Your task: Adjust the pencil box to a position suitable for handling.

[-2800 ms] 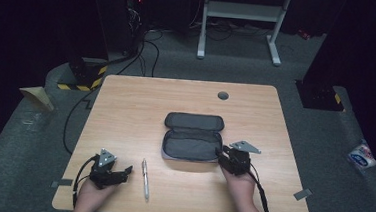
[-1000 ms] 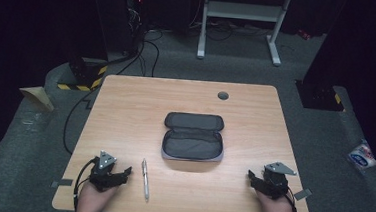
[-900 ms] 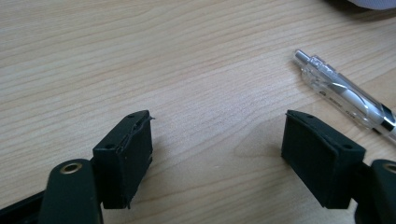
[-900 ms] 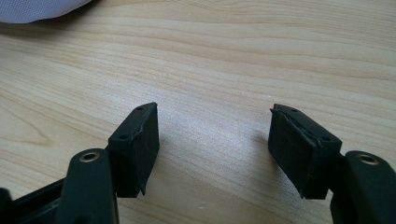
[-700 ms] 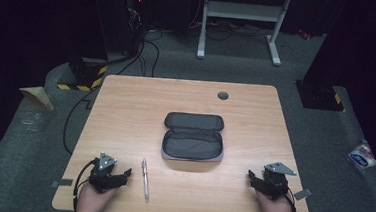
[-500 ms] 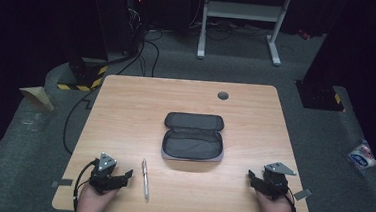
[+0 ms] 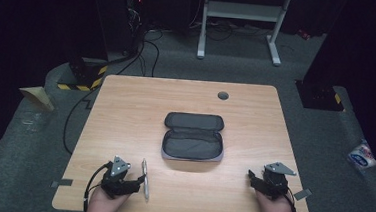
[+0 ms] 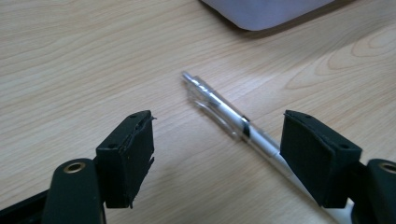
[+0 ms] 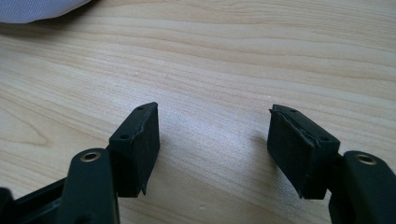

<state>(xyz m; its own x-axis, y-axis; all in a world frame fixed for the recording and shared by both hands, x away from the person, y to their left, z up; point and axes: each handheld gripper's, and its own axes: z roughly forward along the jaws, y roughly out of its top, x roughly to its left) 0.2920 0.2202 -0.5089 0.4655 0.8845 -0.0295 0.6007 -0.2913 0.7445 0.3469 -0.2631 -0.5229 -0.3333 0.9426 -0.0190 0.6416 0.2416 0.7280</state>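
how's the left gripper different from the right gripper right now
The left gripper has the pen lying on the table between its open jaws, untouched; the right gripper has only bare wood between its jaws. In the high view, the left gripper sits right beside the pen, while the right gripper sits apart from both the pen and the open pencil case. Both are open and low over the table.

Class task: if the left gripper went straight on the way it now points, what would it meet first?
Most likely the pen, which lies slantwise on the table just ahead of the left gripper, between its open jaws. Beyond it lies the edge of the open case.
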